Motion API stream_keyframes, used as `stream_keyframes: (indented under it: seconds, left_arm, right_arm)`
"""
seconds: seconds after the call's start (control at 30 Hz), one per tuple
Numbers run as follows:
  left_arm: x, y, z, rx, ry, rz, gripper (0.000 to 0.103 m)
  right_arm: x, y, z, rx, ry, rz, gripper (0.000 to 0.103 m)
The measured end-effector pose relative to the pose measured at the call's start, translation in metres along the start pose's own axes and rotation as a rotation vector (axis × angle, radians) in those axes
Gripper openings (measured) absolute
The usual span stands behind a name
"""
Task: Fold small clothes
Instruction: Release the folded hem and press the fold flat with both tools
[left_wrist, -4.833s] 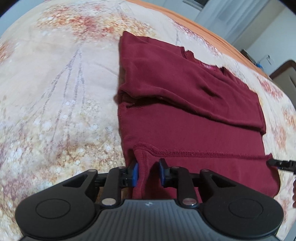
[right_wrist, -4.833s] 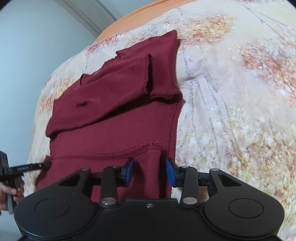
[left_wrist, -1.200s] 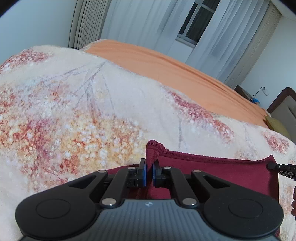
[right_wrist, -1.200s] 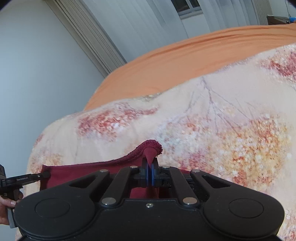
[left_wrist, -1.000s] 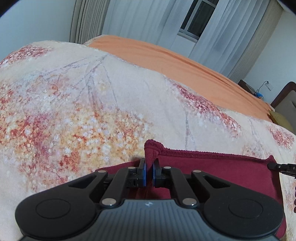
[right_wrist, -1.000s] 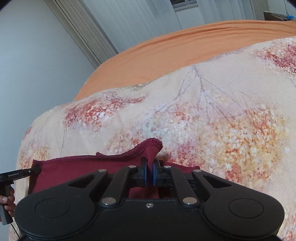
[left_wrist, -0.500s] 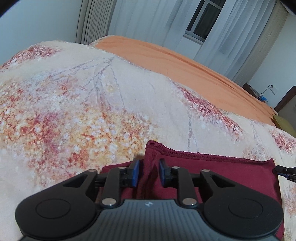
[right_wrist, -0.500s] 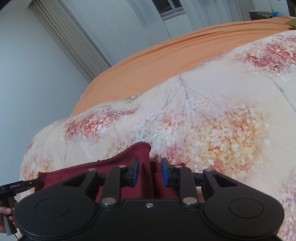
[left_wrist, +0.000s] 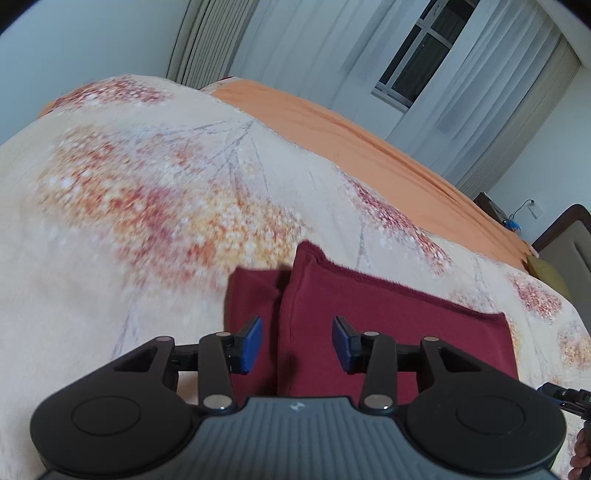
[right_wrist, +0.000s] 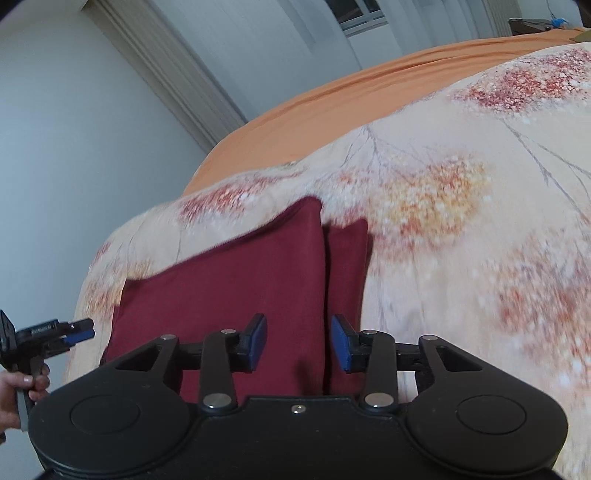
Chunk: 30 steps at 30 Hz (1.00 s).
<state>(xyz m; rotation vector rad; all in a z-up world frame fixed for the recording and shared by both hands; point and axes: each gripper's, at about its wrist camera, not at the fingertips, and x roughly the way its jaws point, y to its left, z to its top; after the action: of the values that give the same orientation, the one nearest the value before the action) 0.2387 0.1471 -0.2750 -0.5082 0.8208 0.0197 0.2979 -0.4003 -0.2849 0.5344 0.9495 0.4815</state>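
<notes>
A dark red garment lies folded into a flat rectangle on the floral bedspread, with a lower layer sticking out at its left edge. My left gripper is open and empty, just above the garment's near left corner. In the right wrist view the same garment lies flat, a lower layer showing past its right edge. My right gripper is open and empty over the near right corner. The left gripper shows at the far left of that view, held by a hand.
The floral bedspread stretches beyond and beside the garment. An orange sheet covers the far part of the bed. Curtains and a window stand behind. A headboard is at the far right.
Both grippers were shut on the garment's hem corners while carrying them over. They have opened and let go, and both have pulled back. The folded garment now lies flat.
</notes>
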Motion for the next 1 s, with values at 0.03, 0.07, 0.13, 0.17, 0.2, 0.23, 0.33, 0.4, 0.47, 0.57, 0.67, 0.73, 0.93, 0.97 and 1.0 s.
stream_keyframes:
  seconds: [0.03, 0.07, 0.13, 0.17, 0.2, 0.23, 0.33, 0.4, 0.47, 0.57, 0.67, 0.73, 0.93, 0.97, 1.0]
  left_arm:
    - [-0.009, 0.001, -0.010, -0.007, -0.001, -0.004, 0.052]
    - [-0.018, 0.002, -0.020, -0.009, 0.001, -0.006, 0.054]
    - [-0.031, 0.004, -0.044, 0.005, 0.022, 0.011, 0.056]
    - [-0.034, 0.006, -0.055, 0.009, 0.045, 0.016, 0.056]
    - [-0.035, 0.008, -0.065, 0.011, 0.070, 0.022, 0.056]
    - [-0.036, 0.010, -0.074, 0.009, 0.087, 0.027, 0.056]
    - [-0.037, 0.013, -0.091, 0.009, 0.122, 0.026, 0.056]
    - [-0.035, 0.014, -0.097, 0.001, 0.143, 0.008, 0.056]
    - [-0.031, 0.015, -0.102, -0.007, 0.161, -0.002, 0.056]
    - [-0.024, 0.015, -0.105, -0.005, 0.182, -0.009, 0.056]
    - [-0.020, 0.017, -0.104, -0.009, 0.190, -0.023, 0.046]
    - [-0.018, 0.023, -0.102, -0.028, 0.194, -0.032, 0.032]
    - [-0.020, 0.032, -0.096, -0.047, 0.223, -0.052, 0.008]
    - [-0.023, 0.031, -0.095, -0.047, 0.229, -0.057, 0.008]
    - [-0.029, 0.031, -0.092, -0.045, 0.229, -0.068, 0.007]
  right_arm:
    - [-0.004, 0.001, -0.008, -0.005, 0.011, 0.002, 0.044]
    - [-0.006, 0.002, -0.016, -0.005, 0.023, 0.006, 0.045]
    - [-0.009, 0.002, -0.030, -0.005, 0.051, 0.012, 0.045]
    - [-0.008, 0.003, -0.036, -0.013, 0.063, 0.009, 0.045]
    - [-0.007, 0.003, -0.042, -0.019, 0.076, 0.005, 0.045]
    - [-0.005, 0.003, -0.046, -0.020, 0.088, 0.000, 0.045]
    - [0.002, -0.001, -0.056, 0.014, 0.114, 0.004, 0.046]
    - [0.008, -0.005, -0.058, 0.045, 0.128, 0.028, 0.043]
    - [0.013, -0.005, -0.059, 0.051, 0.141, 0.020, 0.041]
    - [0.019, -0.008, -0.061, 0.083, 0.155, 0.026, 0.029]
    - [0.021, -0.014, -0.063, 0.124, 0.164, 0.039, 0.017]
    - [0.021, -0.014, -0.063, 0.123, 0.173, 0.042, 0.010]
    - [0.017, -0.014, -0.057, 0.116, 0.222, 0.078, 0.005]
    - [0.014, -0.015, -0.054, 0.115, 0.238, 0.093, 0.005]
    - [0.010, -0.015, -0.051, 0.113, 0.252, 0.108, 0.005]
